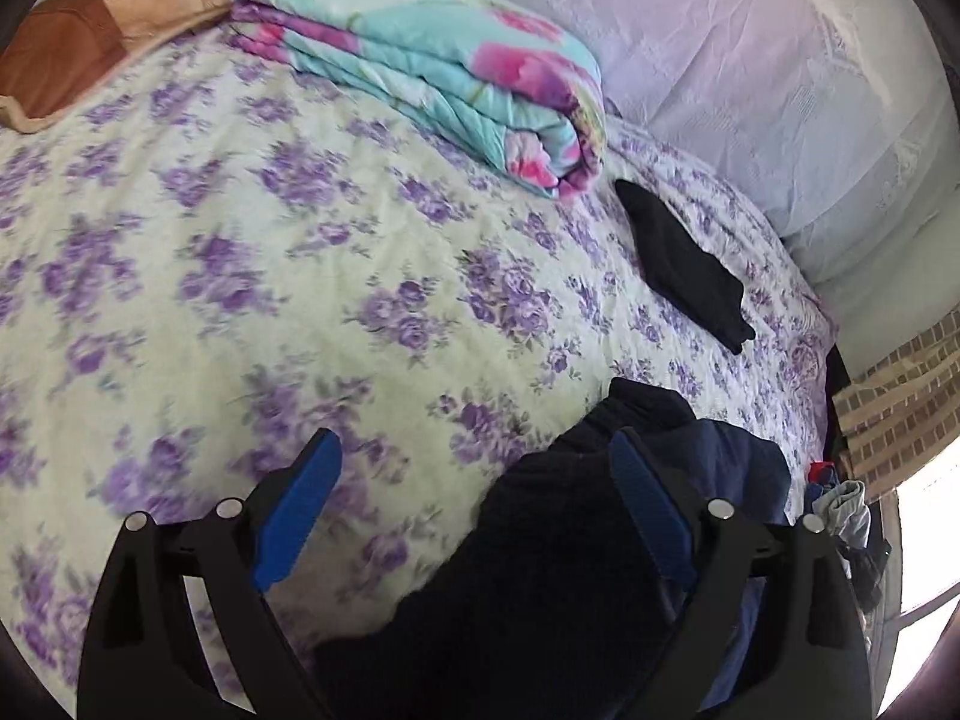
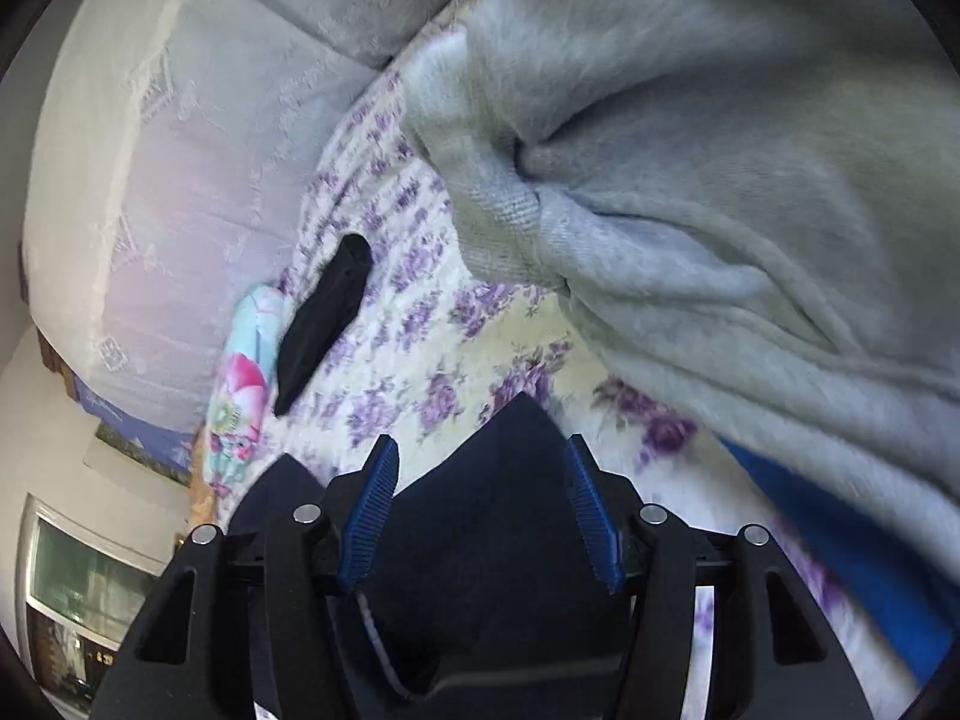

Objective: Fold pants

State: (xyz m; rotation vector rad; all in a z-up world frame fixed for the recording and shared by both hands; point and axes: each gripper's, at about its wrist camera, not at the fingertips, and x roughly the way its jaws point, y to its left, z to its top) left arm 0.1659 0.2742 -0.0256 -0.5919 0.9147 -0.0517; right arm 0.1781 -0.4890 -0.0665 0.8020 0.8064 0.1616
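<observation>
**Both grippers open over the dark pants, between grasps**

The pants [image 1: 540,570] lie bunched on the floral bedspread [image 1: 240,240], dark navy cloth heaped right under both wrist cameras. The left gripper [image 1: 474,504] stands wide open; cloth lies below and between its blue pads [image 1: 297,510], but neither pad presses on it. The right gripper [image 2: 480,498] is about half open, with a peak of the same dark pants [image 2: 498,510] rising between its fingers and no visible pinch. So nothing is held by either one.

By my reading, this is a regrasp stage: the garment is not yet laid flat, and no clean fold shows. The next move calls for each gripper to find an edge, waistband or hem, and close on it before spreading or folding.

A grey blanket [image 2: 720,150] hangs close on the right, and a small black item [image 1: 684,264] lies apart near the folded quilt [image 1: 450,72]; both should be kept out of the grasp.
</observation>
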